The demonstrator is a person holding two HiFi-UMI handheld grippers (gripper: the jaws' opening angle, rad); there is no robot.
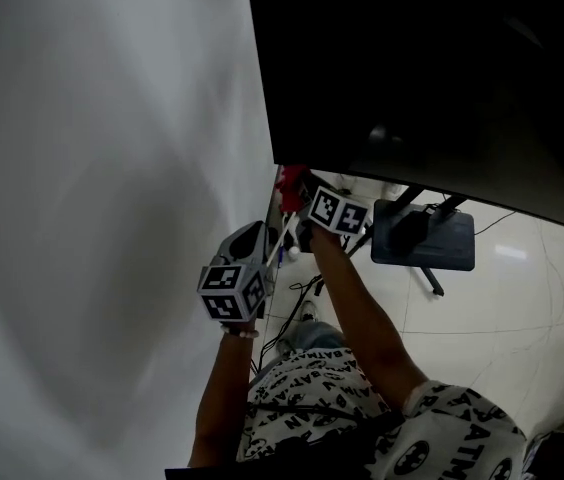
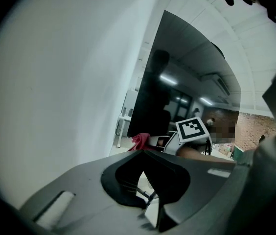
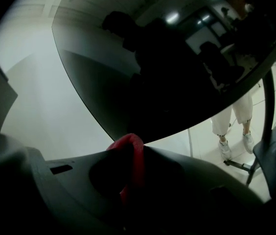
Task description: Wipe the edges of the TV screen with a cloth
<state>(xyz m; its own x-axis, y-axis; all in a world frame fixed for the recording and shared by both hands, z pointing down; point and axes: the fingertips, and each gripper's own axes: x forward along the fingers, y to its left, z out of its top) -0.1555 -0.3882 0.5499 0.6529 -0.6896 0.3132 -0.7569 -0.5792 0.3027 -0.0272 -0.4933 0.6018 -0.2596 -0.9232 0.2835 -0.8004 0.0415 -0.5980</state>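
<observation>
Red and crumpled, the one fabric cloth sits clamped between the jaws of the right gripper. In the right gripper view a fold of it bulges up past the closed jaw tips. The cloth touches the lower left corner of the single large black glossy TV screen, where the bottom edge meets the side edge, just beside the plain white wall.

The left gripper is lower and to the left, near the wall and apart from the screen. In its own view the jaws meet at the tips with nothing between them.

Two marker cubes show, one on each gripper. Both bare forearms reach up from a black-and-white printed T-shirt. Below the screen lies pale tiled floor.
</observation>
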